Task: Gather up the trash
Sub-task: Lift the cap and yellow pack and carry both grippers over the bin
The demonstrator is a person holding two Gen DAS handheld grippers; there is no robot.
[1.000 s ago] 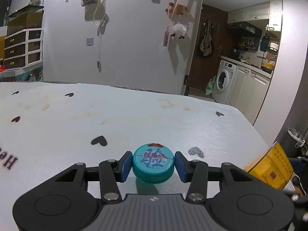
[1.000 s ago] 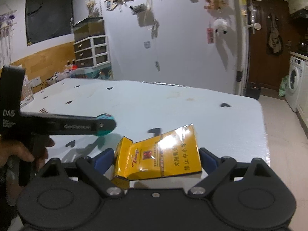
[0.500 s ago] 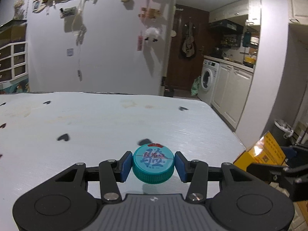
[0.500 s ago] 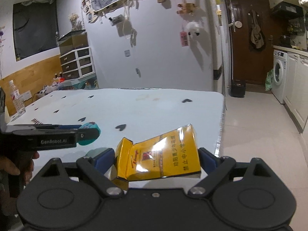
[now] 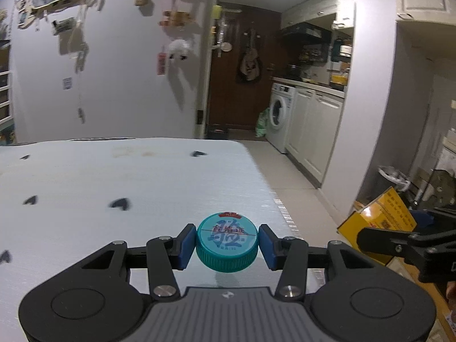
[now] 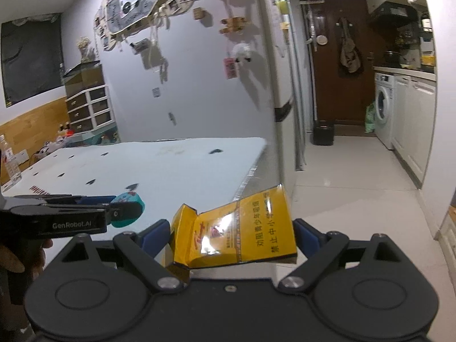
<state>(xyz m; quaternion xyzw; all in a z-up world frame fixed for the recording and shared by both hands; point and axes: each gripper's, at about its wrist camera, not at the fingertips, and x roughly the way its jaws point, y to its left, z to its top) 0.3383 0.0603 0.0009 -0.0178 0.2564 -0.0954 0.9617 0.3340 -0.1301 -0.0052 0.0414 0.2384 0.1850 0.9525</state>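
Note:
A teal bottle cap point(image 5: 227, 245) with printed characters on top sits clamped between the blue pads of my left gripper point(image 5: 227, 246), held just above the right part of the white table point(image 5: 114, 176). My right gripper point(image 6: 231, 235) is shut on a crumpled yellow cigarette pack point(image 6: 236, 230) with its lid flipped open, out past the table's right edge. In the left wrist view the yellow pack point(image 5: 382, 216) and the right gripper's black finger show at far right. In the right wrist view the left gripper with the cap point(image 6: 128, 205) shows at left.
The table point(image 6: 171, 165) bears black heart marks and faint stains; a clear bottle point(image 6: 10, 162) stands at its far left. Beyond its right edge lie pale floor tiles, a washing machine point(image 5: 280, 119), white cabinets, a small bin point(image 6: 323, 132) by the brown door, and a lined bin point(image 5: 394, 176).
Both grippers have swung rightward together with their loads, from over the table's middle to its right edge; the kitchen and floor have come into view. Neither grip has changed.

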